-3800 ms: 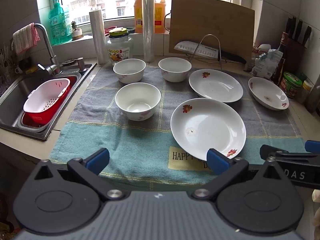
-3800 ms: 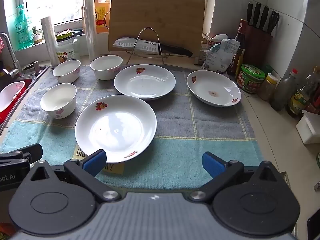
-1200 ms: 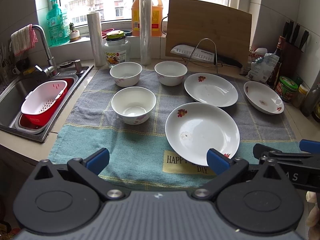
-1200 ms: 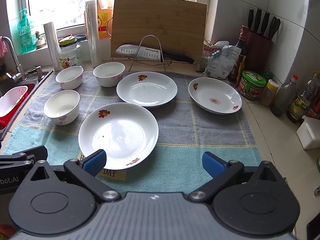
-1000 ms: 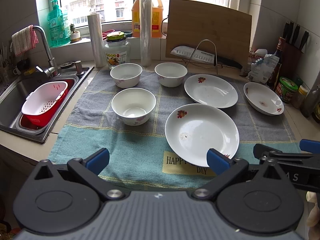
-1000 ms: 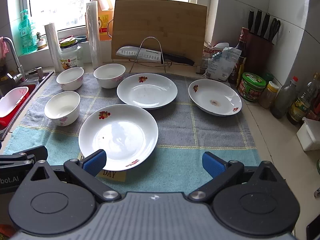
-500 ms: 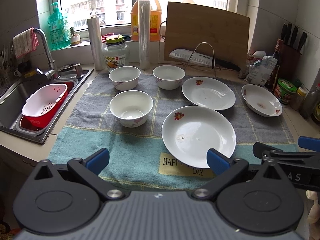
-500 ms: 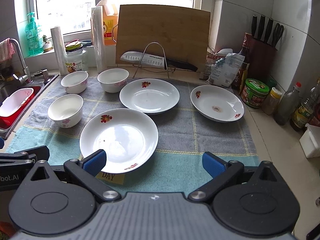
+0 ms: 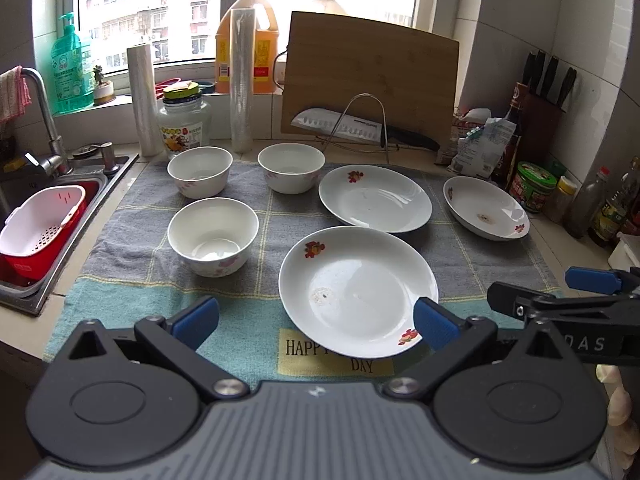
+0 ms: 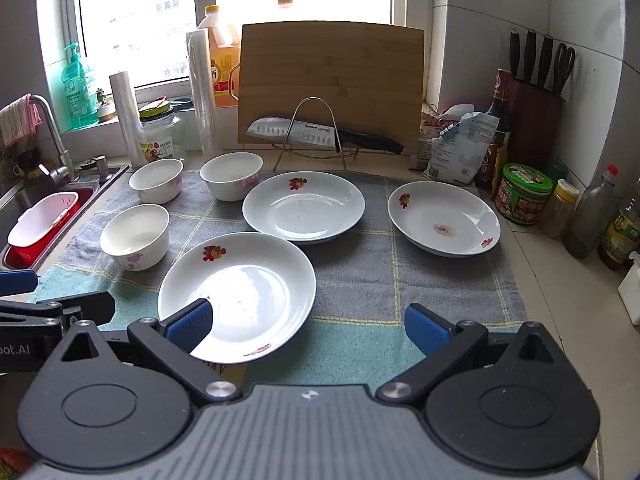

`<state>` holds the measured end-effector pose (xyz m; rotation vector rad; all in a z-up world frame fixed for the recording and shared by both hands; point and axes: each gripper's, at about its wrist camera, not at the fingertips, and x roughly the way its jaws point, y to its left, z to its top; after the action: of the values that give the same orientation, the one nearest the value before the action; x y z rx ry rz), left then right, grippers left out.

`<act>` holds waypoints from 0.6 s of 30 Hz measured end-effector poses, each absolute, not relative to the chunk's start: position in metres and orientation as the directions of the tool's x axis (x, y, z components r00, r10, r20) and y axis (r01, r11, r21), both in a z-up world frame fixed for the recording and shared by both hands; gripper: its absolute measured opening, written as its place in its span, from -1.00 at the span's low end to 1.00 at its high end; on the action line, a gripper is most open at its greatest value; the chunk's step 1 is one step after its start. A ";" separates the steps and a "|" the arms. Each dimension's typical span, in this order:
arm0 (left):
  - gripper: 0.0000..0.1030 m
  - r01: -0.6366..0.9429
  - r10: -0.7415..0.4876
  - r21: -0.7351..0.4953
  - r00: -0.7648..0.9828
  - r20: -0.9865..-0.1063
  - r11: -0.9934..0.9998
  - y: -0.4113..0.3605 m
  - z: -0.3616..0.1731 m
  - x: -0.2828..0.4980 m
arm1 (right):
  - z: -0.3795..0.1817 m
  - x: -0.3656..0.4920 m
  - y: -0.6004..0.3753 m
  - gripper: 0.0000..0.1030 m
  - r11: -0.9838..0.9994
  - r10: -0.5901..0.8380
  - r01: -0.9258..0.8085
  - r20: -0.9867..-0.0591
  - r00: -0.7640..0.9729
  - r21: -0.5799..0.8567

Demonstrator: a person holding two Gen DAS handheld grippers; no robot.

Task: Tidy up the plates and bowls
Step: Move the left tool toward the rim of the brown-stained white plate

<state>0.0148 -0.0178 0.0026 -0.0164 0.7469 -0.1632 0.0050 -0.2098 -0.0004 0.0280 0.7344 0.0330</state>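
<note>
1. Three bowls and three plates sit on the towel, bowls left, plates right.
2. We see both grippers hanging at the near edge, left gripper and right gripper spread wide, holding nothing.
3. Only our left view shows a hand, cut off at right.
4. Our right view alone shows the far-right plate whole; the towel's lettering is half hidden.

Home kitchen — steel sink with faucet, knife block, cutting board against the window, oil jug, condiment jars — dishes on a counter towel.
</note>
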 end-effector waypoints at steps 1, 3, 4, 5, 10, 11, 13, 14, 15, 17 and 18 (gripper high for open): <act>0.99 0.155 -0.161 -0.069 0.720 -0.675 0.986 -0.020 0.001 0.019 | -0.001 0.007 -0.212 1.00 0.999 0.043 -0.017 -0.668 0.743 0.046; 0.99 0.185 -0.174 -0.056 0.716 -0.676 0.981 -0.024 -0.001 0.027 | -0.004 0.012 -0.217 1.00 0.998 0.044 -0.006 -0.670 0.741 0.058; 0.99 0.207 -0.183 -0.046 0.712 -0.678 0.977 -0.027 -0.002 0.032 | -0.004 0.014 -0.219 1.00 0.998 0.043 -0.003 -0.671 0.740 0.061; 0.99 0.226 -0.192 -0.039 0.710 -0.677 0.973 -0.029 -0.003 0.036 | -0.005 0.017 -0.221 1.00 0.998 0.043 -0.002 -0.669 0.742 0.061; 0.99 0.314 -0.266 -0.051 0.694 -0.669 0.948 -0.035 -0.007 0.060 | -0.012 0.031 -0.230 1.00 0.999 0.019 0.016 -0.662 0.749 0.047; 0.99 0.328 -0.278 -0.056 0.687 -0.671 0.943 -0.036 -0.008 0.065 | -0.013 0.034 -0.232 1.00 0.999 0.011 0.024 -0.660 0.751 0.044; 0.99 0.358 -0.304 -0.062 0.674 -0.673 0.932 -0.037 -0.011 0.077 | -0.015 0.041 -0.235 1.00 0.999 -0.006 0.038 -0.662 0.750 0.034; 0.99 0.372 -0.317 -0.066 0.669 -0.672 0.926 -0.037 -0.012 0.082 | -0.016 0.043 -0.236 1.00 0.999 -0.020 0.048 -0.663 0.749 0.025; 0.99 0.389 -0.332 -0.070 0.664 -0.670 0.919 -0.037 -0.013 0.087 | -0.017 0.047 -0.237 1.00 0.998 -0.037 0.063 -0.664 0.747 0.015; 0.99 0.415 -0.351 -0.070 0.655 -0.669 0.907 -0.037 -0.014 0.097 | -0.019 0.055 -0.239 1.00 0.997 -0.056 0.082 -0.668 0.742 0.008; 0.99 0.430 -0.364 -0.072 0.650 -0.668 0.900 -0.037 -0.014 0.102 | -0.020 0.058 -0.240 1.00 0.996 -0.065 0.093 -0.669 0.740 0.005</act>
<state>0.1019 -0.0371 -0.0141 0.0960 0.7365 -0.4519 0.0578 -0.2399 -0.0195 0.0389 0.7321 -0.0866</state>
